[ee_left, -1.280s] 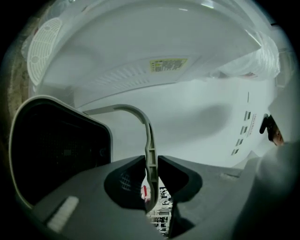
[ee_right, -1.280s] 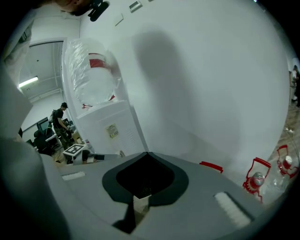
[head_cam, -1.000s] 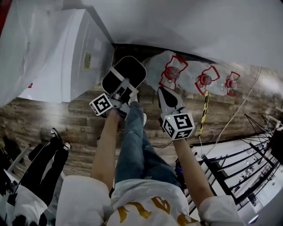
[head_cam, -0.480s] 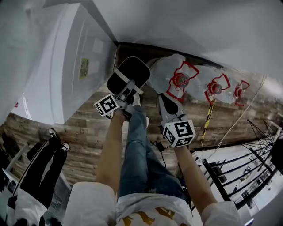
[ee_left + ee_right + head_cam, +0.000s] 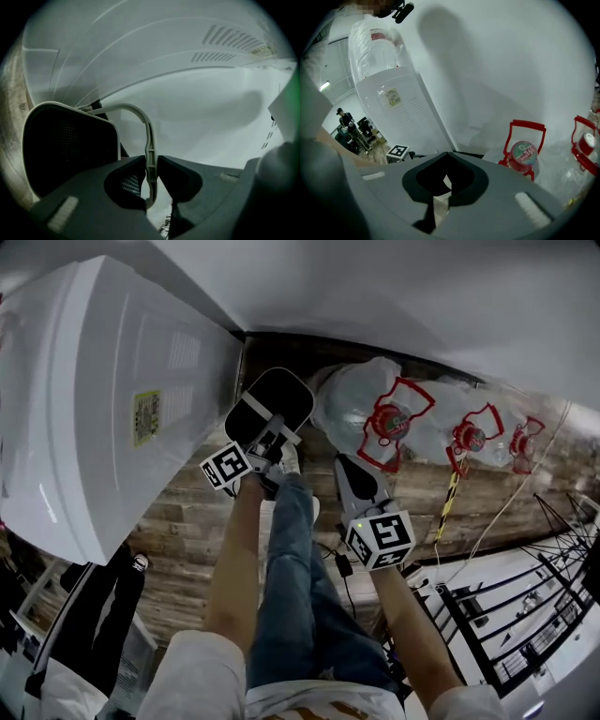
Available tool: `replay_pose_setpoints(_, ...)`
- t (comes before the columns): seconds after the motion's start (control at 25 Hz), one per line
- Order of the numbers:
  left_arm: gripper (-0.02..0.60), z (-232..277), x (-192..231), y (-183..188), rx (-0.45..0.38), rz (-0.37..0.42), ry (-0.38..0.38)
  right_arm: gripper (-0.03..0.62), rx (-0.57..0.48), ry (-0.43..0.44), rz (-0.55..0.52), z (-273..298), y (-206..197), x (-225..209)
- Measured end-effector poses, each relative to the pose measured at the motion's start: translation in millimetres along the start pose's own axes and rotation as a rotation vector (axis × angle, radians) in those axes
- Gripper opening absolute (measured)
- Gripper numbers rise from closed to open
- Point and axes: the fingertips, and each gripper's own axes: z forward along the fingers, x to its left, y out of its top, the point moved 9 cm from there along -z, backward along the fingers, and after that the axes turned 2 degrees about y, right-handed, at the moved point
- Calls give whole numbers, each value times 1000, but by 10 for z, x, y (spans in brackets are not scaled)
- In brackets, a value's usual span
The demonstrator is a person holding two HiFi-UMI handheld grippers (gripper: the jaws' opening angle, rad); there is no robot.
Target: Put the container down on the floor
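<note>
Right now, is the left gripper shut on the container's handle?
Shut. Its own view shows the left gripper with jaws pressed against both sides of the pale handle of the black container.

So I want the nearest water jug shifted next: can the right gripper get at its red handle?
Probably yes. The right gripper is empty, jaws together, and the red handle of the water jug lies ahead with nothing between. The jaws would need opening first.

Both arms stretched down; left gripper (image 5: 273, 434) clamped on container handle (image 5: 149, 133); right gripper (image 5: 348, 450) jaws together.
</note>
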Motion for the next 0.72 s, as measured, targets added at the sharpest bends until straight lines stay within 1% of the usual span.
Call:
replay_pose_setpoints(0.28,84,296,445,61,31,13,21,23,20,-9,62,145,-290,-157)
replay_pose_setpoints(0.52,86,484,766,128,73,51,51,23,60,6,29,235,-511,-202)
replay_pose_setpoints(0.72,89,597,839,244,44,72,12,23,76,7,38,271,-662,-230)
